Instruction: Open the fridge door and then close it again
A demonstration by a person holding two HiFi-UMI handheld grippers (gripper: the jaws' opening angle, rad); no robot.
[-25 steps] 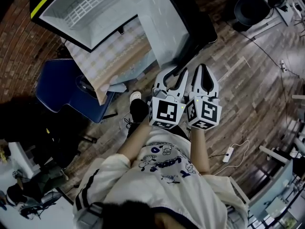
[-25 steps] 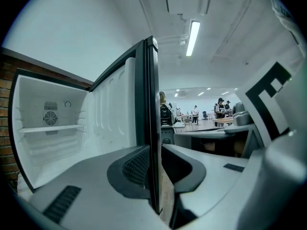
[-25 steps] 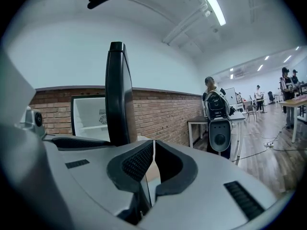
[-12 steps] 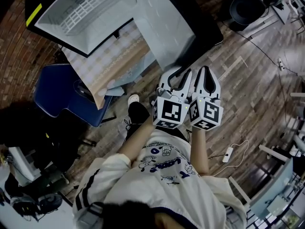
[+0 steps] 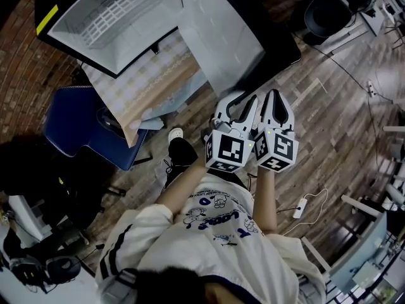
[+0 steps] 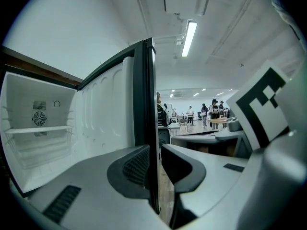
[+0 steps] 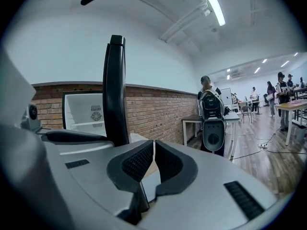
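The fridge (image 5: pixel 114 18) stands open against the brick wall (image 7: pixel 153 109), on what looks like a desk (image 5: pixel 145 81) covered with a checked cloth. Its white cavity faces out into the room. Inside I can see a wire shelf (image 6: pixel 36 129) and a round fan grille (image 6: pixel 39 119) on the back wall.

The fridge door (image 5: pixel 218 37) is swung wide. It stands upright with its long axis vertical, its free edge pointing towards the person and its white moulded liner turned towards the cavity.

The left tongs (image 5: pixel 239 101) are closed on that free edge. In the left gripper view the dark edge of the door (image 6: pixel 144 104) runs straight up between the two ribbed pads, roughly level with the shelf. The right tongs (image 5: pixel 276 97) hang just beside the left ones, on the outer side of the door. Their pads are drawn together with only a hairline slit between them, and they hold nothing (image 7: pixel 154 150). From there the door shows edge-on as a black upright bar (image 7: pixel 115 90).

On the liner side of the door, the desk corner and a blue chair (image 5: pixel 82 122) crowd the space, and the person's dark shoe (image 5: pixel 180 151) is planted near them. On the outer side, the wooden floor (image 5: pixel 329 125) lies open. A white power strip on its cable (image 5: pixel 299 208) is well behind the tongs, and a black office chair (image 5: pixel 323 14) stands farther off.
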